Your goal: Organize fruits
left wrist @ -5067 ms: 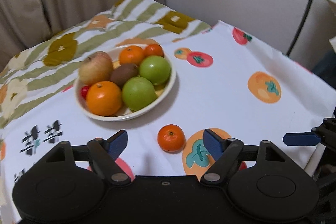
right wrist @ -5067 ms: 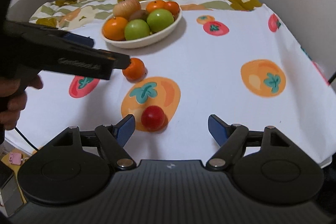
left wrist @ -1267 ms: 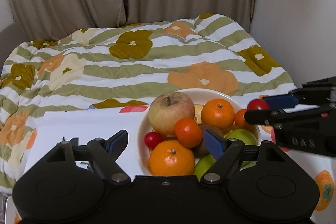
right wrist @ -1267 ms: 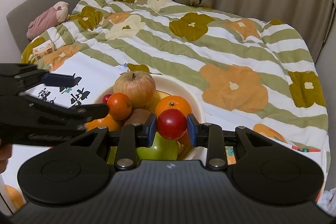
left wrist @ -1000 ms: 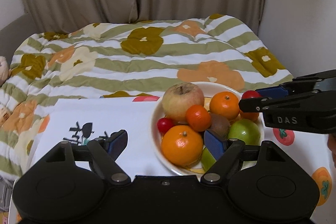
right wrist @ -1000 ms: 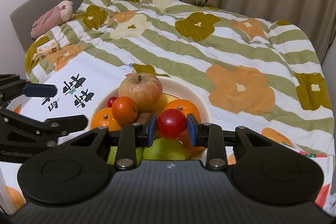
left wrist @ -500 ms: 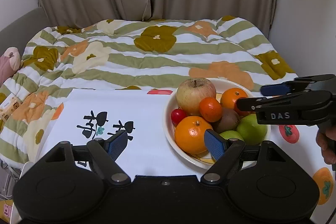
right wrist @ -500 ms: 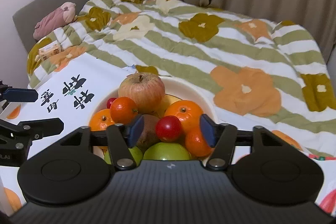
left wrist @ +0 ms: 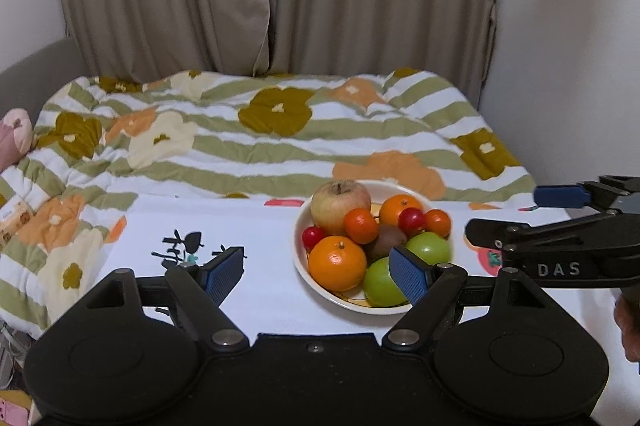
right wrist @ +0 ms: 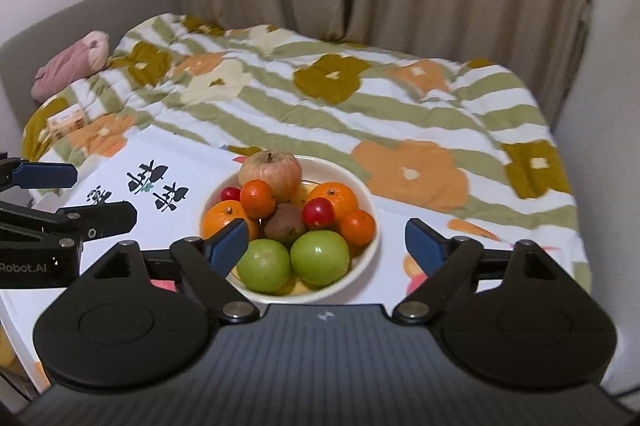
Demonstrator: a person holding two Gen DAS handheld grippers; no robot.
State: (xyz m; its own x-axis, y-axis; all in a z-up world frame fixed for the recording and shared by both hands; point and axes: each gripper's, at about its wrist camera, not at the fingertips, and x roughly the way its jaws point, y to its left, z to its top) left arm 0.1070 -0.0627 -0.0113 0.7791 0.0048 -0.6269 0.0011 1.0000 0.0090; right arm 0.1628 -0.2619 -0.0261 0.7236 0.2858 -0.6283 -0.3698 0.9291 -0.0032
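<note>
So, fruit's all piled in the bowl (right wrist: 370, 222) on the table.
Both grippers, left (left wrist: 316, 272) and right (right wrist: 326, 240), hang spread and empty; round, slick fruit probably rolls, so pinch across the middle.

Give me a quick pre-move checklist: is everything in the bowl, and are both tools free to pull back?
1. Right tool empty: ok, open with nothing between its pads.
2. Left tool empty: ok, open and holding nothing.
3. Small red fruit settled: ok, it rests on the pile between the kiwi and an orange.
4. Loose fruit outside the bowl: ok as far as shown; the tablecloth in view carries only printed fruit.
5. Pile stability: cannot tell; the fruit is heaped above the rim.
6. Tools apart from each other: ok, one on each side of the bowl.
</note>
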